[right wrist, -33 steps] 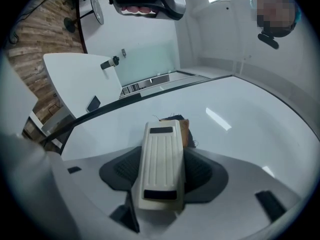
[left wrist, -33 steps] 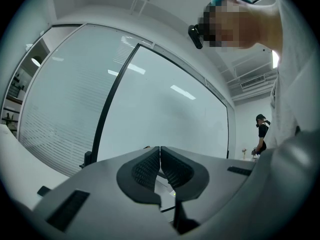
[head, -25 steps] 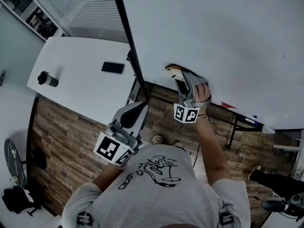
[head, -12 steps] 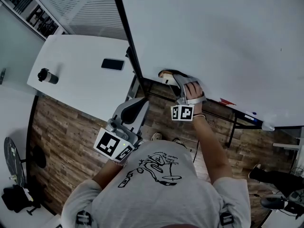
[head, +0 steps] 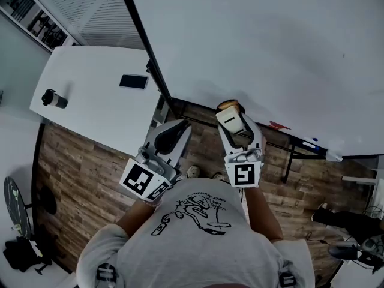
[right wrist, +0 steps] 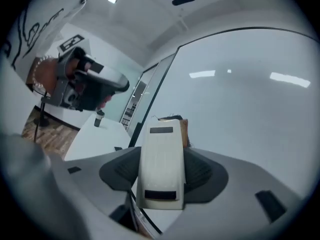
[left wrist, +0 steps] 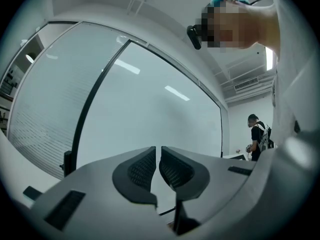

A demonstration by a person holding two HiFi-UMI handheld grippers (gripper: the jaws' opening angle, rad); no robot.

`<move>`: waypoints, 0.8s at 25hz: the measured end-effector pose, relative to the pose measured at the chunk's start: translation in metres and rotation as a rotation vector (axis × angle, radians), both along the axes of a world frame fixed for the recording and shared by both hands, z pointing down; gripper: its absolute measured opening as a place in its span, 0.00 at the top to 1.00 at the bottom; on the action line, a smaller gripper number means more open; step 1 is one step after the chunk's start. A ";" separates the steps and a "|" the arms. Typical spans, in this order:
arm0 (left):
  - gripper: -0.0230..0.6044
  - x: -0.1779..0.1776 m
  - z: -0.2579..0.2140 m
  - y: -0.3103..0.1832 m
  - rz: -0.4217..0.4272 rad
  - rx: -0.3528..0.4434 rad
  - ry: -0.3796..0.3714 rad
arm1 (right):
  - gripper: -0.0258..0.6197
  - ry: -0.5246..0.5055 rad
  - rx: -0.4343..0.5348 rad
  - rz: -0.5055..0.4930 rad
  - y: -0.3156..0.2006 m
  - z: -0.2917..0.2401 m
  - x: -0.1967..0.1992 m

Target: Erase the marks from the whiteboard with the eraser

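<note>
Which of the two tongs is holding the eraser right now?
The right tongs, clamped on the cream eraser by the whiteboard; the left tongs are shut with nothing between them.

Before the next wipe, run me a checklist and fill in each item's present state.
1. Eraser gripped: ok. The right gripper is shut on the eraser, with a pad on each side.
2. Eraser against the whiteboard: cannot tell. Its far end sits by the board's lower edge, but contact does not show.
3. Marks left to wipe: cannot tell. None shows on the part of the board in view.
4. Left gripper out of the way: ok. Its jaws are together and empty, and it is held apart from the eraser.
5. Bystander clear: ok. The person stands past the board's far edge.
</note>
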State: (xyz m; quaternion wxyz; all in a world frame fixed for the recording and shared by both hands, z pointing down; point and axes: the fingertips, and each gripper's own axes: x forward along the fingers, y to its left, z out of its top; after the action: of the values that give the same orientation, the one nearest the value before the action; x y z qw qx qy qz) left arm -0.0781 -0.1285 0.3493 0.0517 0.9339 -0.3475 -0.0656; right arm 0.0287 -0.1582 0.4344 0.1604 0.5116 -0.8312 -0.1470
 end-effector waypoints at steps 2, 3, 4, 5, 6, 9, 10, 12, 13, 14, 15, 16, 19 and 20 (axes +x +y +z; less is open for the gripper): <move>0.92 0.014 -0.002 0.001 0.026 0.010 0.000 | 0.56 -0.063 0.003 0.002 0.013 -0.016 0.012; 0.92 0.022 -0.003 0.001 0.040 0.015 0.000 | 0.56 -0.120 0.008 0.008 0.019 -0.026 0.018; 0.92 0.029 -0.005 0.001 0.056 0.021 0.000 | 0.56 -0.185 0.009 0.017 0.023 -0.035 0.025; 0.92 0.037 -0.006 0.002 0.072 0.025 0.003 | 0.56 -0.237 0.009 0.026 0.027 -0.044 0.033; 0.92 0.045 -0.008 0.002 0.087 0.028 0.005 | 0.56 -0.267 0.014 0.033 0.031 -0.052 0.040; 0.90 0.064 -0.011 0.003 0.127 0.032 0.007 | 0.56 -0.281 0.046 0.050 0.042 -0.070 0.057; 0.86 0.071 -0.012 0.004 0.139 0.032 0.006 | 0.56 -0.281 0.050 0.057 0.046 -0.073 0.062; 0.73 0.082 -0.015 0.005 0.164 0.035 0.005 | 0.56 -0.289 0.053 0.071 0.053 -0.080 0.073; 0.72 0.088 -0.016 0.006 0.176 0.039 0.006 | 0.56 -0.299 0.059 0.077 0.055 -0.084 0.078; 0.71 0.092 -0.018 0.007 0.187 0.043 0.008 | 0.56 -0.311 0.066 0.082 0.058 -0.088 0.083; 0.70 0.097 -0.019 0.008 0.197 0.047 0.011 | 0.56 -0.321 0.070 0.087 0.060 -0.091 0.088; 0.70 0.100 -0.020 0.009 0.205 0.049 0.015 | 0.56 -0.325 0.074 0.091 0.062 -0.093 0.093; 0.70 0.110 -0.024 0.009 0.221 0.054 0.019 | 0.56 -0.309 0.090 0.099 0.065 -0.098 0.103; 0.70 0.112 -0.026 0.009 0.224 0.056 0.018 | 0.56 -0.305 0.092 0.103 0.066 -0.099 0.106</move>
State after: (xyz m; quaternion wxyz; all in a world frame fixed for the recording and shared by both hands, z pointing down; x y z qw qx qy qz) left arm 0.0341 -0.1194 0.3236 0.0355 0.9674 -0.2386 -0.0776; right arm 0.1343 -0.0922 0.3357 0.0160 0.5766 -0.8110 -0.0971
